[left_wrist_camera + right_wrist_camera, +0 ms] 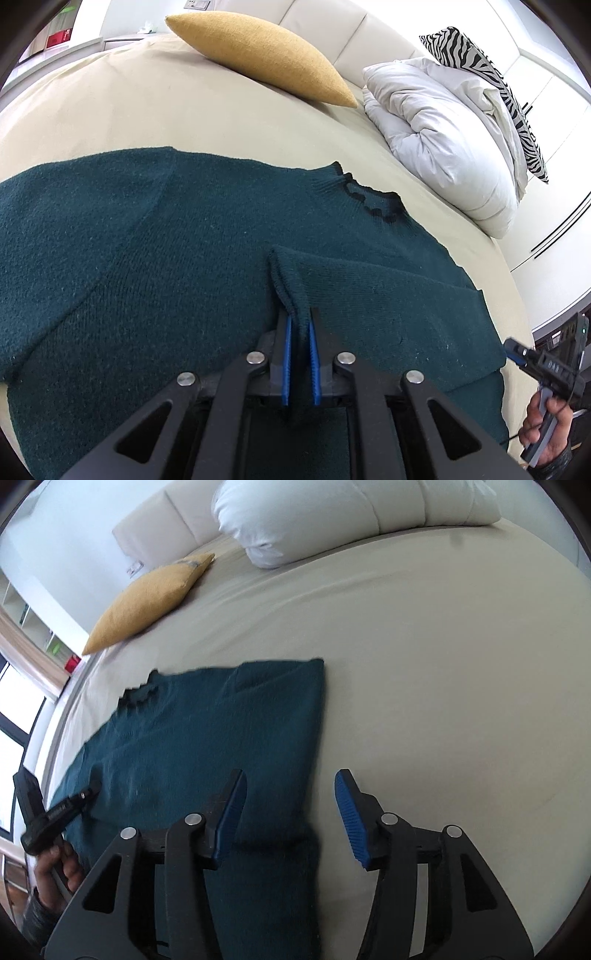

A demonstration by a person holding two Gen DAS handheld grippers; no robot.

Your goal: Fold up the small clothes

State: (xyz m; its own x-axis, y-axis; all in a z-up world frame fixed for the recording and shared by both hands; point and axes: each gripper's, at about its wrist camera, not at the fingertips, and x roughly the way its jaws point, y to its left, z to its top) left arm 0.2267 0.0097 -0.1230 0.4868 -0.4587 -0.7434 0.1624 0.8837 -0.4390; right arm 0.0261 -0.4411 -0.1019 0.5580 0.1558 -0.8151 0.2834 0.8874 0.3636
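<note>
A dark teal knitted sweater point(166, 236) lies flat on the beige bed sheet point(110, 118), its frilled collar point(373, 199) toward the pillows. One sleeve point(332, 280) is folded across the body, and my left gripper point(300, 325) is shut on that sleeve's cuff. In the right wrist view the same sweater point(207, 738) shows its folded right edge. My right gripper point(290, 786) hovers open over that edge with nothing between its blue pads point(345, 812). The left gripper point(74, 801) and the hand holding it appear at the left of the right wrist view.
A mustard cushion point(266, 55) and a bunched white duvet point(443, 129) with a zebra-print pillow point(491, 81) lie at the head of the bed. Bare sheet point(443, 664) spreads to the right of the sweater. A hand holding the right gripper point(546, 369) shows at the lower right.
</note>
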